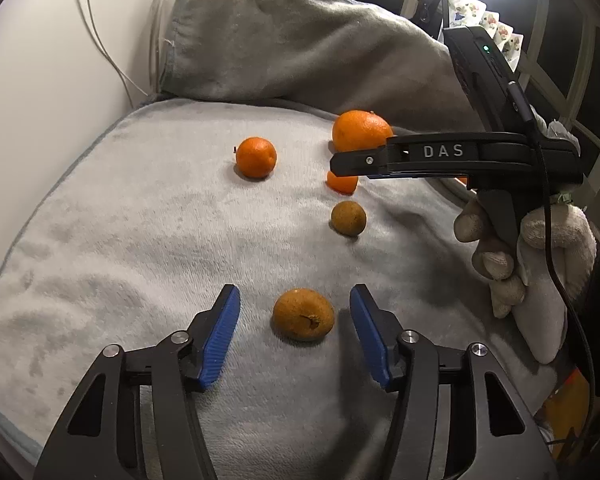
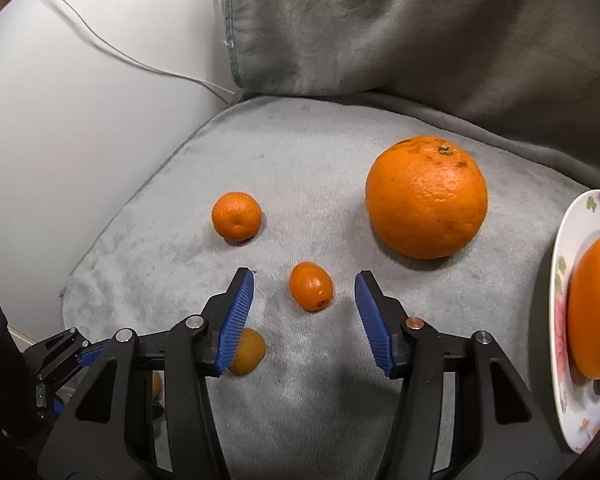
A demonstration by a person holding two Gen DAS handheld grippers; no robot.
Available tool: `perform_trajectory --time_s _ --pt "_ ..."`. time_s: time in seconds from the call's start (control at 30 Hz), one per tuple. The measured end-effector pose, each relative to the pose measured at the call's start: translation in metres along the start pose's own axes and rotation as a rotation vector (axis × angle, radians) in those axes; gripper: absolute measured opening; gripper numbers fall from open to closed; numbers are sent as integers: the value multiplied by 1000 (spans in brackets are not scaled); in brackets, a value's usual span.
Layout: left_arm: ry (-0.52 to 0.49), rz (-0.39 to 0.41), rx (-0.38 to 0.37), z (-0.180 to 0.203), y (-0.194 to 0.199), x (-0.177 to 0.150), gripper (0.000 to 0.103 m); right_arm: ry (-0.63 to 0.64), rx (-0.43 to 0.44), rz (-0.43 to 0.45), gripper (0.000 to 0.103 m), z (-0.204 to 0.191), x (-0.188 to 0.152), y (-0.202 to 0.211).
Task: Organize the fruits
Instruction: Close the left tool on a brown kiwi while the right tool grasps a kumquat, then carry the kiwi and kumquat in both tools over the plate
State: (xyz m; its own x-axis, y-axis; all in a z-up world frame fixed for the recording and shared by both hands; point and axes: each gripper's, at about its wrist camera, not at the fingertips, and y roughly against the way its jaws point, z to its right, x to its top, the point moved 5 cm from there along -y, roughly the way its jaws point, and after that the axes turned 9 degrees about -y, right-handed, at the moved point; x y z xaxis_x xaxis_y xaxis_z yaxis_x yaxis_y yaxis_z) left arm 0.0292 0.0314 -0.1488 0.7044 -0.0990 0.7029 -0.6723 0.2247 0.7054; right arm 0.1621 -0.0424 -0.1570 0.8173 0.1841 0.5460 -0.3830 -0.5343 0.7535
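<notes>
Fruits lie loose on a grey blanket (image 1: 140,240), one between each pair of part-open jaws, untouched.
Small orange fruit (image 2: 311,286) and brown fruit (image 1: 303,314) are judged light, round, roll-prone; each is best pinched across its middle.

One word reads clearly from my left camera: "DAS", in pale capital letters, printed on the side of my right gripper (image 1: 342,168), along its black upper bar, running level across the view. A small green light glows on the black device (image 1: 486,49) mounted above that bar, but it carries no letters I can make out. From my right camera I find no writing at all; the plate (image 2: 560,280) shows only a flower pattern.
</notes>
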Motion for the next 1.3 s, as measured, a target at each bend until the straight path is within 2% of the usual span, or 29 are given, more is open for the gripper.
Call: perform_trajectory --time_s 0.2,0.43,0.5,0.57,0.87,1.3 --pt "8 -3 6 -2 -2 -2 43 30 -23 -12 47 -5 -2 -6" --pt "1 5 2 -1 -1 -2 37 55 -54 -30 38 -8 -5 -13" --pt "0 6 -1 -1 -1 -2 35 63 -66 -31 34 -8 -6 -15" --pt "-2 9 -8 -2 -1 -1 31 67 -78 -27 25 -8 -6 -16" --pt "-1 17 -11 0 0 -2 28 67 -70 -12 25 -9 -4 -13" --pt "-20 48 -9 8 9 12 28 58 -44 54 25 -6 -1 17"
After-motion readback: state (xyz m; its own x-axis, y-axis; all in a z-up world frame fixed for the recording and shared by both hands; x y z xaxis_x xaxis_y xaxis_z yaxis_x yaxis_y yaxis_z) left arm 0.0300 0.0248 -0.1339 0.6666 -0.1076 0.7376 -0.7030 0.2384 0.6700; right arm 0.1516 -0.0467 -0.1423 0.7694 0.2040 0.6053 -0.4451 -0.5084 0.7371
